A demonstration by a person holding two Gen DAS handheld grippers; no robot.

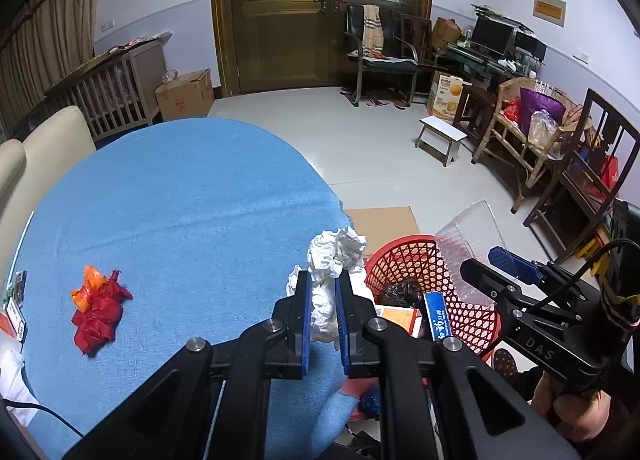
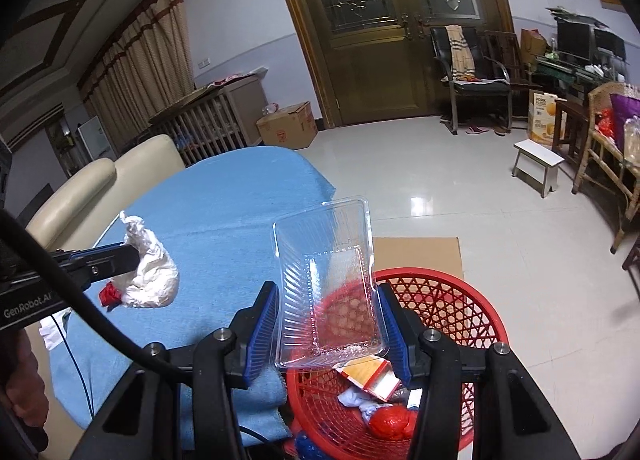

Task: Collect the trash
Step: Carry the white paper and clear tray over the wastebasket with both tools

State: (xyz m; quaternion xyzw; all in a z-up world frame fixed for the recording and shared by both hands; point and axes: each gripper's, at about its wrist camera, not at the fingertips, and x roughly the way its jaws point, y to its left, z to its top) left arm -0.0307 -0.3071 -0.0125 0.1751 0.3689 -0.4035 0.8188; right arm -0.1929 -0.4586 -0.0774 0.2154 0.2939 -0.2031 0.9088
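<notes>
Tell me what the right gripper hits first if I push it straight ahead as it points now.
Nothing solid soon, probably. The right gripper already holds the clear tray over the red basket; straight ahead lie the basket's far rim and a cardboard sheet on the floor. Depth is unclear.

A crumpled white tissue wad [image 1: 334, 260] sits pinched between the left claw [image 1: 325, 292] pads over the blue counter [image 1: 180, 200] edge. A clear plastic clamshell tray [image 2: 328, 280], tilted on edge, is held in the right claw [image 2: 328, 336] above the red mesh basket [image 2: 460, 312], which holds an orange carton and red scraps. A red and orange wrapper bundle [image 1: 98, 308] lies on the counter at 9 o'clock
</notes>
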